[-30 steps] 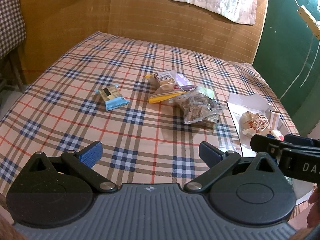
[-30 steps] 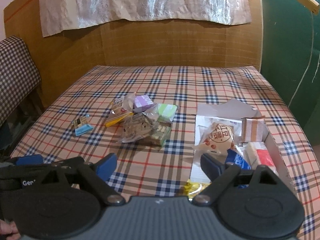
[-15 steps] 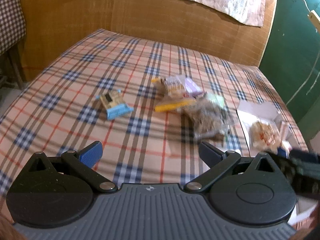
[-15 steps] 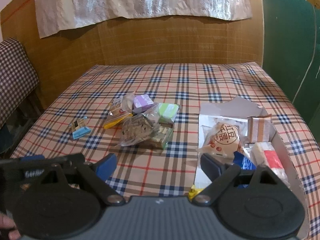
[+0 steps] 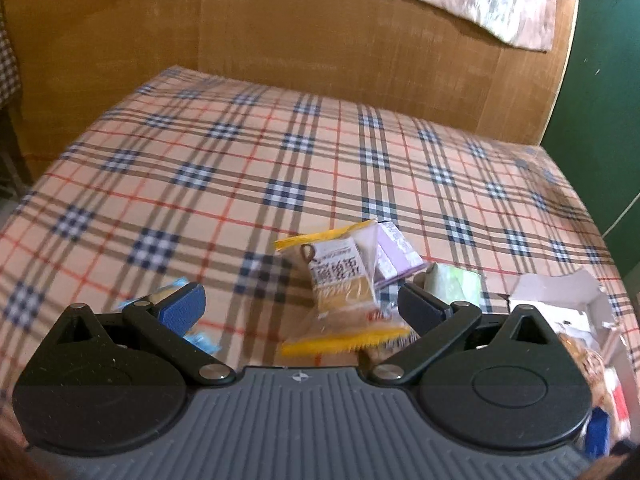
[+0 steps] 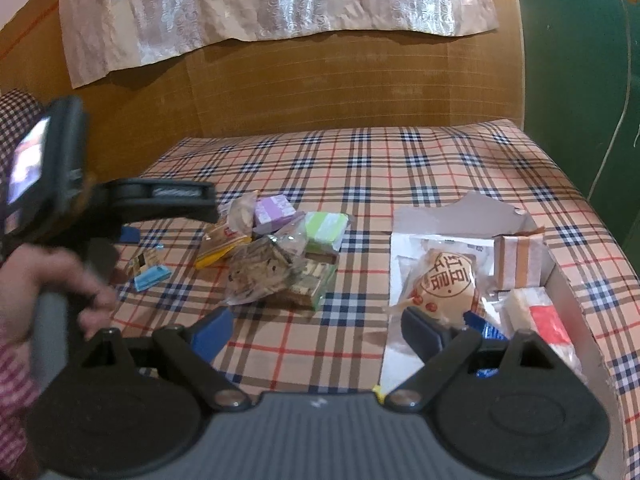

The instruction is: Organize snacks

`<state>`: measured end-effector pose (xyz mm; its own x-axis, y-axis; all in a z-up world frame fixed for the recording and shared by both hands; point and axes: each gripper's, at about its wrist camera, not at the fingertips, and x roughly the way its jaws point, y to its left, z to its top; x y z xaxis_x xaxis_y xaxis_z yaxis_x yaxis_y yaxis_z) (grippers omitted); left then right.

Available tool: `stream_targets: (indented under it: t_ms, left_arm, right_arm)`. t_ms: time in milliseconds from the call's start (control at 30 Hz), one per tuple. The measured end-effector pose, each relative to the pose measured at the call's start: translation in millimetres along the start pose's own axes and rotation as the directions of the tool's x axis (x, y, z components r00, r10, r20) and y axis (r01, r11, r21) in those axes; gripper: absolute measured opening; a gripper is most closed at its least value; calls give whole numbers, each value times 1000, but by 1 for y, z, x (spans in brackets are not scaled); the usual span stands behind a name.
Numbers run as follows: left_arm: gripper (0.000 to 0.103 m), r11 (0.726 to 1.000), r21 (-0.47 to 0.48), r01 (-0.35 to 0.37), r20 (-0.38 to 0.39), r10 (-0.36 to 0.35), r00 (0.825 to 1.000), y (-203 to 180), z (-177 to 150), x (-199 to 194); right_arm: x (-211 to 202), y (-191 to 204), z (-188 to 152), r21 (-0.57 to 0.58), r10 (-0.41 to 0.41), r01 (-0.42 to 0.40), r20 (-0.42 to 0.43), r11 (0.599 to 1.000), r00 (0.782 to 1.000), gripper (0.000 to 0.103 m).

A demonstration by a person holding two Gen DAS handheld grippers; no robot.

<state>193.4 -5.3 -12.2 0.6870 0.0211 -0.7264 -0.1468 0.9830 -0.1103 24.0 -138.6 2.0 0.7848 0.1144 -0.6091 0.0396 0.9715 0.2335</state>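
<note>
The snacks are heaped loose on the plaid bench point(image 6: 360, 344) beside the open box point(image 6: 568, 304), so the left gripper point(image 5: 300, 300) is brought low over the yellow-edged packet point(image 5: 340, 296) with jaws wide and empty, the right gripper point(image 6: 316, 328) likewise parted and unloaded.

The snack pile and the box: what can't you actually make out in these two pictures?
- Blue packet: left view, mostly behind the gripper's finger.
- Clear bag: right view shows it; left view hides it behind the gripper.
- Box: left view, cut by the edge and blurred; right view, near contents behind the right gripper.
- Yellow packet: print blurred.
</note>
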Motion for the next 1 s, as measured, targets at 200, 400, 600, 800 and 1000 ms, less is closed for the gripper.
stream_targets:
  t_ms: [200, 400, 600, 800, 1000]
  left_arm:
    - [103, 996, 65, -60, -47, 63, 997, -8, 4, 41]
    - [103, 994, 69, -85, -59, 89, 994, 24, -3, 55]
    - [77, 990, 128, -54, -13, 56, 998, 33, -10, 51]
    - [54, 991, 132, -25, 3, 25, 1000, 47, -25, 28]
    - [54, 990, 133, -54, 24, 51, 998, 73, -64, -11]
  right_arm:
    - [10, -7, -2, 9, -4, 4, -18, 1000, 1000, 91]
    - [18, -7, 0, 13, 3, -3, -25, 1000, 1000, 91]
    - [30, 1, 3, 14, 40, -39, -42, 999, 998, 92]
    - [45, 9, 12, 14, 72, -71, -47, 997, 996, 95]
    - [72, 19, 15, -40, 90, -93, -70, 995, 994, 96]
